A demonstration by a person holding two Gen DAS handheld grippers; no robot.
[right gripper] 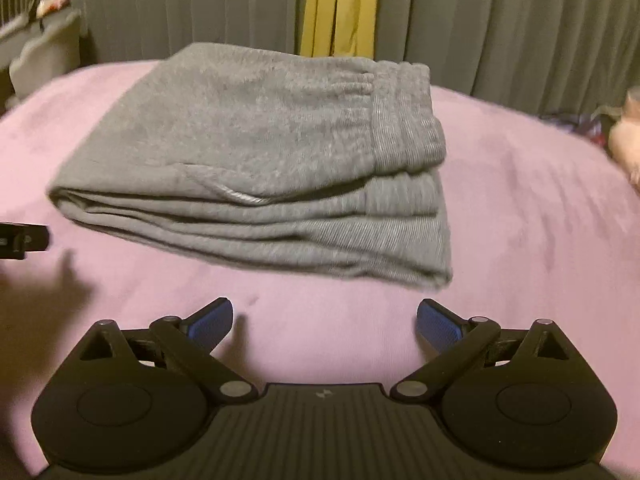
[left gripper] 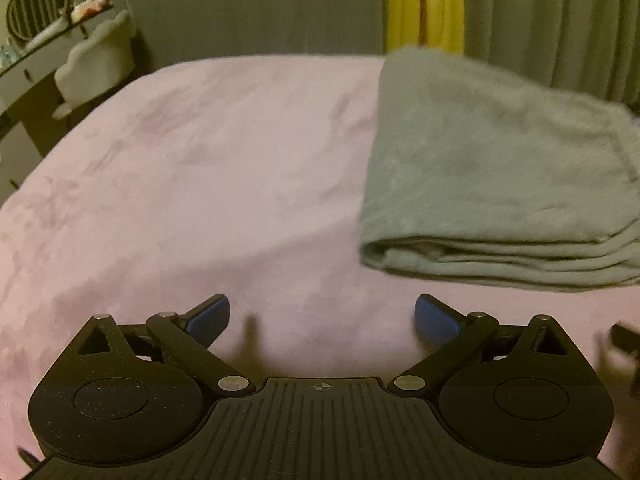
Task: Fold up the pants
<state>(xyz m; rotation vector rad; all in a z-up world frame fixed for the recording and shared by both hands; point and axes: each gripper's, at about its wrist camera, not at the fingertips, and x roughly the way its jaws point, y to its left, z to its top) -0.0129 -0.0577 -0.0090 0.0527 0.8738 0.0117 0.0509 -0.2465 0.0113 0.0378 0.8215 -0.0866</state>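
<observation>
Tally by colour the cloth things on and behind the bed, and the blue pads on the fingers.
Grey: 2, folded pants, curtain
Pink: 1, bed cover
Yellow: 1, curtain strip
Blue: 4, pads, two per gripper
Total: 8

Left wrist view: sits behind the left tongs (left gripper: 322, 320), low over the pink bed (left gripper: 200, 168), angled down; folded pants (left gripper: 492, 168) at right.
Right wrist view: behind the right tongs (right gripper: 325, 322), pants (right gripper: 256, 152) centred, near.
Shared: pants, bed, grey curtain (right gripper: 520, 20).
</observation>
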